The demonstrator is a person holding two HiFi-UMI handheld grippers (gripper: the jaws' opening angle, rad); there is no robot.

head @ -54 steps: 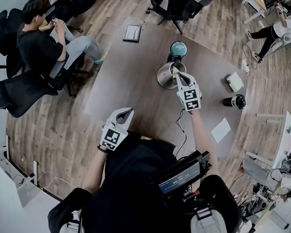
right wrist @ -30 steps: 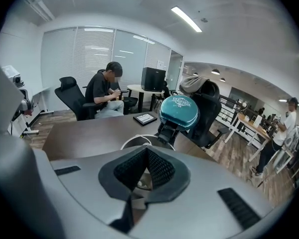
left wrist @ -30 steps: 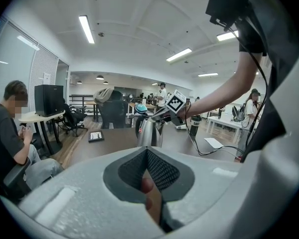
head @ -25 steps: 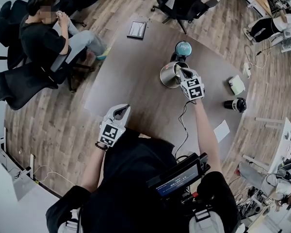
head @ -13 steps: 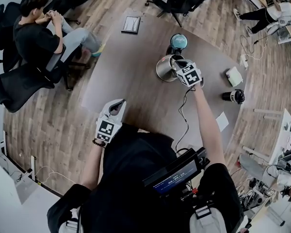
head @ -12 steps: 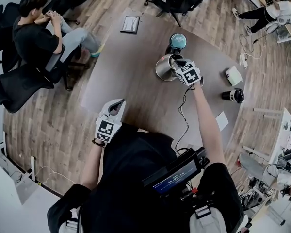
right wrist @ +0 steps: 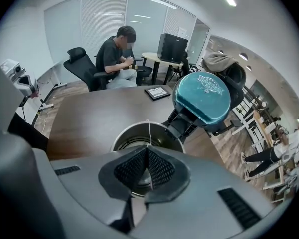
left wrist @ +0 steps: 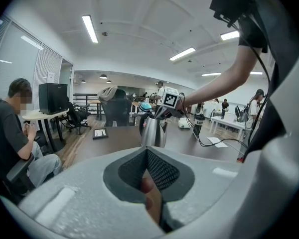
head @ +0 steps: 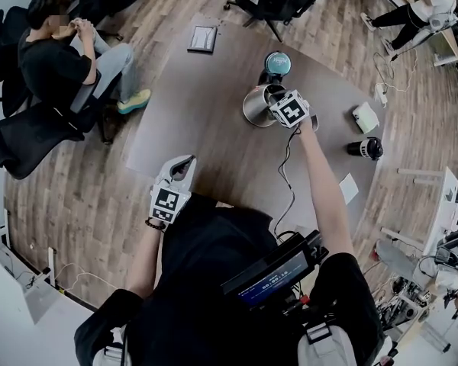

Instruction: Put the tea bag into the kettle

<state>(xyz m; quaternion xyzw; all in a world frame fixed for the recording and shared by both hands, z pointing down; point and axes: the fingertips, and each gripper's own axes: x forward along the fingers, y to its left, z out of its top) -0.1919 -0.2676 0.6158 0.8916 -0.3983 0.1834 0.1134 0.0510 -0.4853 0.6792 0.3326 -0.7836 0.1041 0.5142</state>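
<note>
Right tool (right wrist: 147,147): jaws closed on tea bag string (right wrist: 148,129), poised directly over open kettle (right wrist: 128,136) mouth; release path judged downward. Left tool (left wrist: 147,151): jaws together, empty, well apart from kettle.

Light is being mirrored by the round polished-steel kettle (head: 253,109) and glossy teal plastic lid (head: 278,62), and dulled by the smooth, matt dark-brown table top (head: 198,136).

Silver kettle (head: 256,107) w/ teal lid (head: 277,62); brown tbl (head: 206,136)
</note>
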